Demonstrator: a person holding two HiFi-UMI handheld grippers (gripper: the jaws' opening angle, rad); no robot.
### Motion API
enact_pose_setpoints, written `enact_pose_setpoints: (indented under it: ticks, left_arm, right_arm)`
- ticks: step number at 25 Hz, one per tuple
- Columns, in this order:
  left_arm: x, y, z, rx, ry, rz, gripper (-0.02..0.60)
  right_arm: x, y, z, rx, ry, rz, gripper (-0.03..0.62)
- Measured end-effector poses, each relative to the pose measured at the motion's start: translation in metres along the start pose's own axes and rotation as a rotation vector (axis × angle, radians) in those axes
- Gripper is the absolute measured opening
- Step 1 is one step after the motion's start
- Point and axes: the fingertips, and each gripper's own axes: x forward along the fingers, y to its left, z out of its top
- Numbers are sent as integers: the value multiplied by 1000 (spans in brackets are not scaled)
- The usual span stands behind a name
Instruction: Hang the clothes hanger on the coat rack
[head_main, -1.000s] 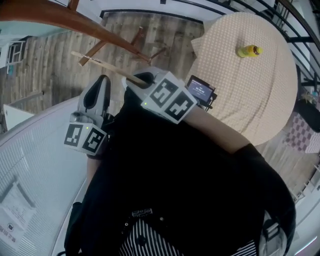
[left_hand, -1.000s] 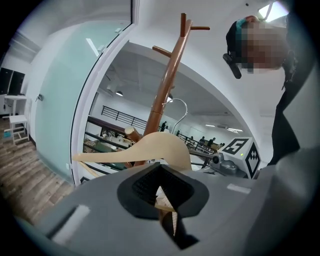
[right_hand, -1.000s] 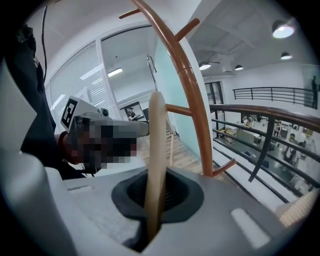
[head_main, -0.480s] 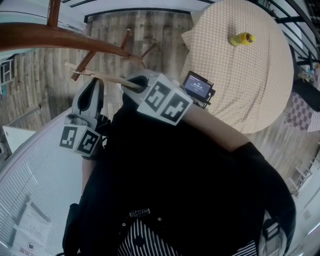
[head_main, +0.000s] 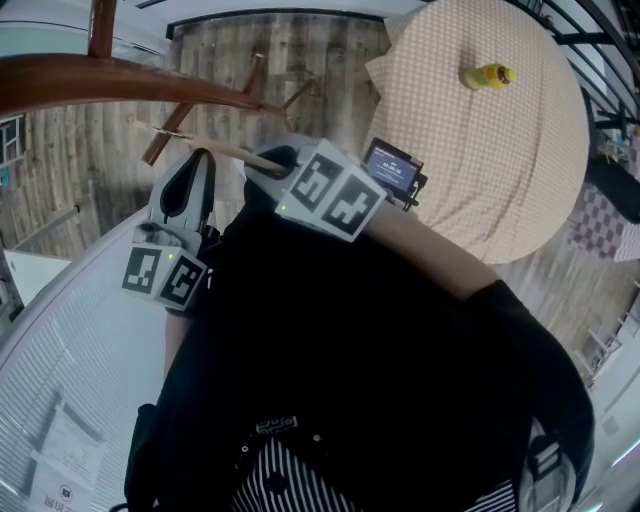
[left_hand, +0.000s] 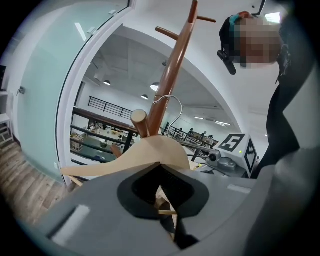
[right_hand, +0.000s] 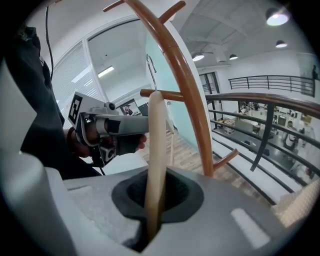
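The pale wooden clothes hanger is held up against the brown coat rack. My right gripper is shut on one arm of the hanger, which stands upright through its jaws. My left gripper reaches up from below and is shut on the hanger's thin lower bar, under the curved body. The metal hook arches beside the rack's pole, just above a round-ended peg. Whether the hook rests on the peg I cannot tell.
A round table under a beige chequered cloth stands at the right, with a yellow bottle on it. A curved frosted glass wall runs along the left. Black railings lie beyond the rack. Wooden floor lies below.
Both grippers have sunk a little with the hanger, close by the rack. Neither grip has changed.
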Motion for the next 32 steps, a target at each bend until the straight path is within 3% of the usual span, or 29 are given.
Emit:
enact_pose_setpoints:
  ticks: [14,21,32]
  left_arm:
    - [14,9,-2,2,37,-14,0]
    - [31,22,-22,62,131,78,0]
    - [34,24,-33,53,89,94,0]
  right_arm:
    - [11,-16,-1,23,29,-24,1]
    - [15,-32,-7,48,47,-86,0]
    - [17,-33,-22,77,57,-141,0]
